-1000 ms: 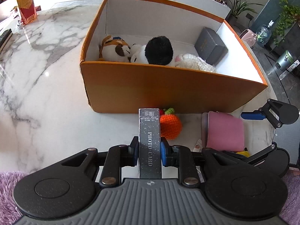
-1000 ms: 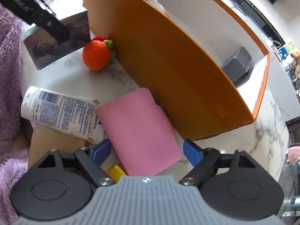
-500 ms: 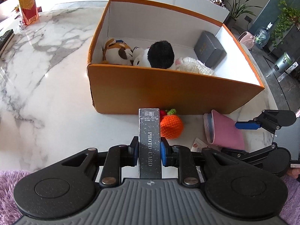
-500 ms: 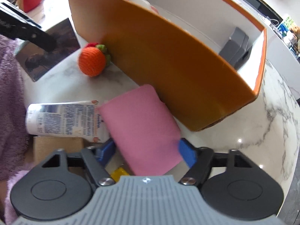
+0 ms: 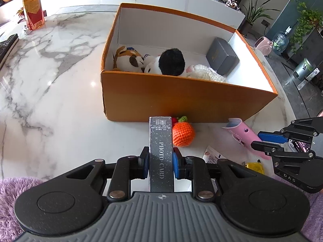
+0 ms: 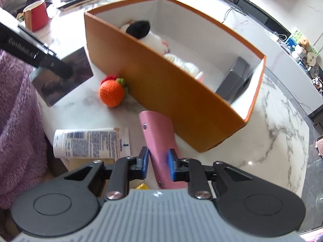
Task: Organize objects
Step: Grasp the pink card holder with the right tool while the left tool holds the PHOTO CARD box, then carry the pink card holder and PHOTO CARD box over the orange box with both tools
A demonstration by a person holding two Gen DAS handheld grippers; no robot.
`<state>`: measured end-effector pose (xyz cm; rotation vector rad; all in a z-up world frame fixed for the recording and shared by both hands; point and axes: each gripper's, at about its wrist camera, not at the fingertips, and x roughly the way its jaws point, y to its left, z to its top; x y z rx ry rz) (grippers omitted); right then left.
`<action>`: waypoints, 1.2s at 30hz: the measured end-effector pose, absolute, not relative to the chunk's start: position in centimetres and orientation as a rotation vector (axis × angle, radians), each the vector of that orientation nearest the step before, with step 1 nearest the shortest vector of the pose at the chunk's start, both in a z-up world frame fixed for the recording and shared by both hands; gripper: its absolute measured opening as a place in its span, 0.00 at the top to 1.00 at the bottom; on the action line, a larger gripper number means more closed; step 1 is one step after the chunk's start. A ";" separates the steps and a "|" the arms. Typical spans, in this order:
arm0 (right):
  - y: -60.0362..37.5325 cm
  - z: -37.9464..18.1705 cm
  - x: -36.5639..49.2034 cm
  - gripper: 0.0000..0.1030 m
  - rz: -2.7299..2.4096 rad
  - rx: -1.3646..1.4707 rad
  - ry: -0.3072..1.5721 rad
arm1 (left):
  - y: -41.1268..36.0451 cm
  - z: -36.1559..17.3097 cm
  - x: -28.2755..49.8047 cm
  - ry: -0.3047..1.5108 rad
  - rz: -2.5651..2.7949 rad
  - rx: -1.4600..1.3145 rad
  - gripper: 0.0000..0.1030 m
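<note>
While left tongs (image 5: 161,162) pinch photo-card box (image 5: 161,147), right tongs (image 6: 158,162) clamp pink pouch (image 6: 159,137).

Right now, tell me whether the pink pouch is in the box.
Out. The right gripper grips the pink pouch outside the orange box.

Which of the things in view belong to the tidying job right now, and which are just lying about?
Job:
- orange box
- photo card box, clamped in the left gripper
- pink pouch, clamped in the right gripper
- crocheted orange and lotion tube, loose on the table

Lying about:
- juice carton
- red cup
- keyboard
</note>
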<state>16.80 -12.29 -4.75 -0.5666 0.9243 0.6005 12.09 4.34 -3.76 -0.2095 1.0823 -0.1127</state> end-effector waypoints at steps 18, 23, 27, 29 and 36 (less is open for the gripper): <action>-13.5 -5.6 20.2 0.79 0.509 -0.342 1.026 | 4.4 -5.7 12.0 1.145 -0.084 -0.160 0.74; -13.9 -6.3 21.1 0.79 0.496 -0.310 1.045 | 4.2 -6.9 12.1 1.194 -0.080 -0.144 0.74; -13.9 -6.4 21.0 0.79 0.491 -0.316 1.043 | 4.0 -7.3 12.1 1.207 -0.085 -0.125 0.74; -13.9 -6.4 20.9 0.80 0.485 -0.312 1.040 | 3.9 -7.3 12.2 1.211 -0.090 -0.118 0.73; -13.8 -5.7 19.2 0.82 0.451 -0.345 0.985 | 3.8 -8.1 11.9 1.222 -0.082 -0.106 0.74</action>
